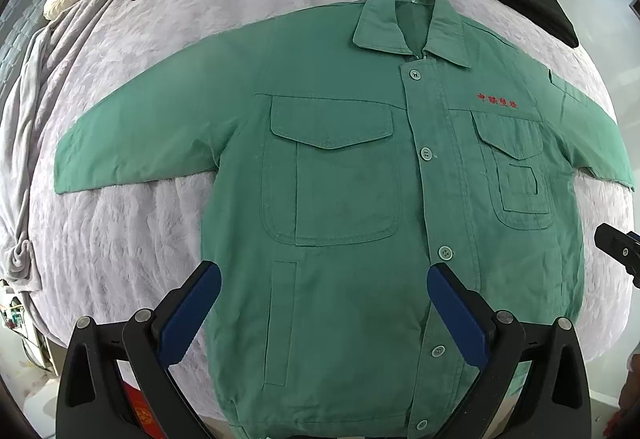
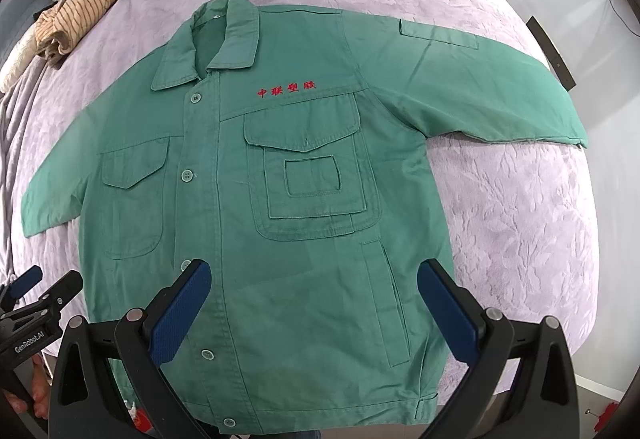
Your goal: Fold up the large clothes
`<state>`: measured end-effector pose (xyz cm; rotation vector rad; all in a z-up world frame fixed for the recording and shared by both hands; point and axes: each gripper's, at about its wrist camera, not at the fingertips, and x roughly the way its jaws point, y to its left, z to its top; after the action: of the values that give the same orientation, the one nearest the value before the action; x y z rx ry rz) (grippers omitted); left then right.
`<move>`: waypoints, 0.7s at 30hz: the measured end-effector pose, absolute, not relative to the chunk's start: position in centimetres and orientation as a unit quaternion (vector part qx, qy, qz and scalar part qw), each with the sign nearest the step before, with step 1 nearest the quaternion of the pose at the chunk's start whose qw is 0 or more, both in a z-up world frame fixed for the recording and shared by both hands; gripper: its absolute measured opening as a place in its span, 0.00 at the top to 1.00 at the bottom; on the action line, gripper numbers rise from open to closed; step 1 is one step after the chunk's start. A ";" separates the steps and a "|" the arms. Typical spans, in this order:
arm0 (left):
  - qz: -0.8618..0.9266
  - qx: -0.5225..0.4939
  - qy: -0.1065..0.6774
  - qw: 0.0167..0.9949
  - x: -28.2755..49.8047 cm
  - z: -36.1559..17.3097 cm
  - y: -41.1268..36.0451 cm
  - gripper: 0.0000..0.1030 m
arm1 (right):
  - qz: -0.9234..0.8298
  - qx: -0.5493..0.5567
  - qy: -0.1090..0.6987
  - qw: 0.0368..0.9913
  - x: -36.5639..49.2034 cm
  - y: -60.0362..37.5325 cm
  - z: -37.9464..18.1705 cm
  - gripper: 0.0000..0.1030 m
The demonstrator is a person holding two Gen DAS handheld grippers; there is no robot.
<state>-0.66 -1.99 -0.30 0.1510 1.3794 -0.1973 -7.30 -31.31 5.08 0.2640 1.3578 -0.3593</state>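
Left hand-held gripper spread, right hand-held gripper spread, green jacket flat on bed

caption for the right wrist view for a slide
Open right gripper hovers over a buttoned green jacket spread flat on a lilac bedspread.

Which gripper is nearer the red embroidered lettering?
Right. The right gripper hovers below the red lettering, while the left gripper is over the opposite front panel.
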 end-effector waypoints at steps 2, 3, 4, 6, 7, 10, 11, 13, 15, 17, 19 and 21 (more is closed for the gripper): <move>-0.089 0.069 0.636 0.763 -0.7 -0.4 -1.9 0.00 | -0.165 0.120 0.623 0.755 -7.2 -31.2 5.1 0.00; -0.089 0.068 0.636 0.763 -0.7 -0.4 -1.9 0.00 | -0.164 0.120 0.624 0.755 -7.2 -31.3 5.1 0.00; -0.088 0.068 0.636 0.763 -0.7 -0.4 -1.8 0.00 | -0.164 0.120 0.624 0.754 -7.2 -31.2 5.1 0.00; -0.088 0.068 0.636 0.763 -0.6 -0.4 -1.8 0.00 | -0.164 0.120 0.624 0.754 -7.2 -31.2 5.1 0.00; -0.088 0.067 0.636 0.763 -0.6 -0.4 -1.8 0.00 | -0.165 0.120 0.624 0.754 -7.2 -31.2 5.1 0.00; -0.087 0.068 0.637 0.763 -0.6 -0.4 -1.7 0.00 | -0.164 0.121 0.624 0.754 -7.2 -31.2 5.1 0.00; -0.087 0.068 0.637 0.763 -0.6 -0.5 -1.7 0.00 | -0.164 0.120 0.624 0.754 -7.2 -31.2 5.1 0.00; -0.086 0.067 0.638 0.762 -0.6 -0.5 -1.6 0.00 | -0.164 0.120 0.624 0.754 -7.2 -31.2 5.1 0.00; -0.085 0.067 0.639 0.762 -0.6 -0.6 -1.6 0.00 | -0.164 0.120 0.624 0.754 -7.2 -31.2 5.1 0.00; -0.084 0.067 0.639 0.762 -0.5 -0.6 -1.6 0.00 | -0.164 0.121 0.624 0.754 -7.2 -31.2 5.1 0.00; -0.084 0.067 0.639 0.762 -0.5 -0.7 -1.6 0.00 | -0.164 0.120 0.625 0.754 -7.2 -31.2 5.1 0.00; -0.084 0.068 0.640 0.761 -0.5 -0.7 -1.7 0.00 | -0.164 0.121 0.625 0.754 -7.2 -31.2 5.1 0.00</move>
<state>-0.49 -1.70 -0.66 0.1481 1.3926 -0.1836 -7.19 -31.23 5.08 0.2637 1.3629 -0.3585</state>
